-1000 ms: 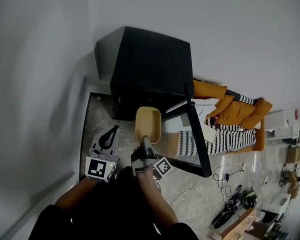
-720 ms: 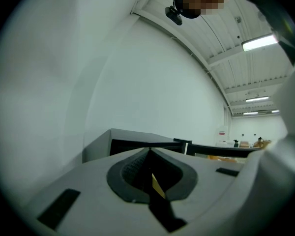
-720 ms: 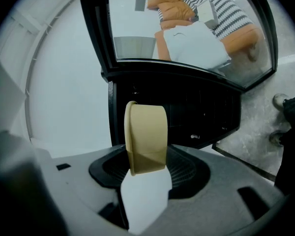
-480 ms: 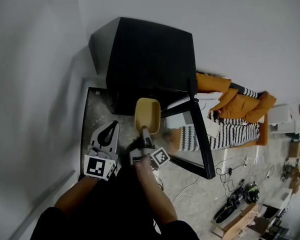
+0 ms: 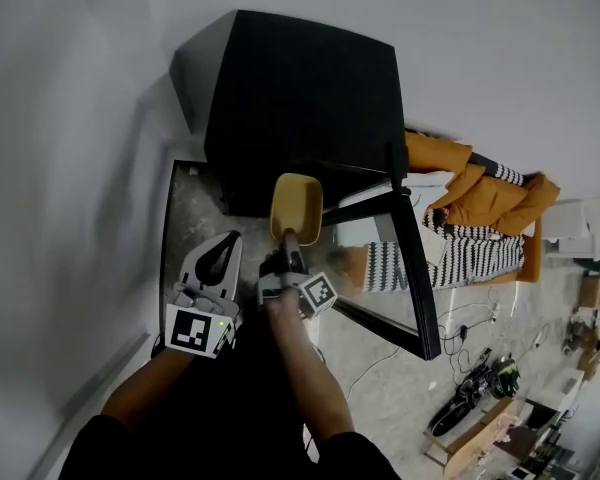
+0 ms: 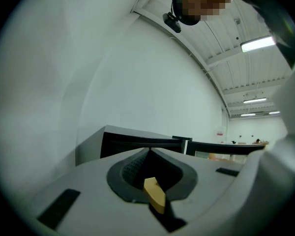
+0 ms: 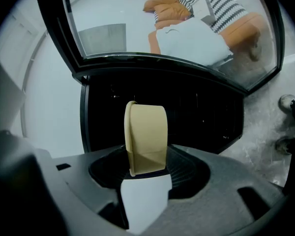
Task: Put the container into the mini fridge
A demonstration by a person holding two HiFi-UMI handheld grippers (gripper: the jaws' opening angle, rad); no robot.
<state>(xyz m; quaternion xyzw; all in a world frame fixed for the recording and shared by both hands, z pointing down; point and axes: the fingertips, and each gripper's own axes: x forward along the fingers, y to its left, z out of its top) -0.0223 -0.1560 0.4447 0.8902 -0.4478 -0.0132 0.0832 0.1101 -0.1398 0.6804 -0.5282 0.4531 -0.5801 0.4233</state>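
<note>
A plain white wall rose behind a speckled stone floor, and against it stood a black mini fridge with its glass door swung open. The right gripper pinched a tan container by its near edge, one jaw pressed on each side, so that the container stuck out ahead of the jaws. Straight past the container was the dark opening of the fridge, close in front of it. The open door hung out to this gripper's right. The left gripper hovered just beside the right one, on its left, with its jaws pressed together tip to tip. A small yellow piece sat in the hollow behind those tips; what it was could not be told. Farther right, beyond the door, lay a heap of orange and striped cloth, and cables trailed over the floor.
</note>
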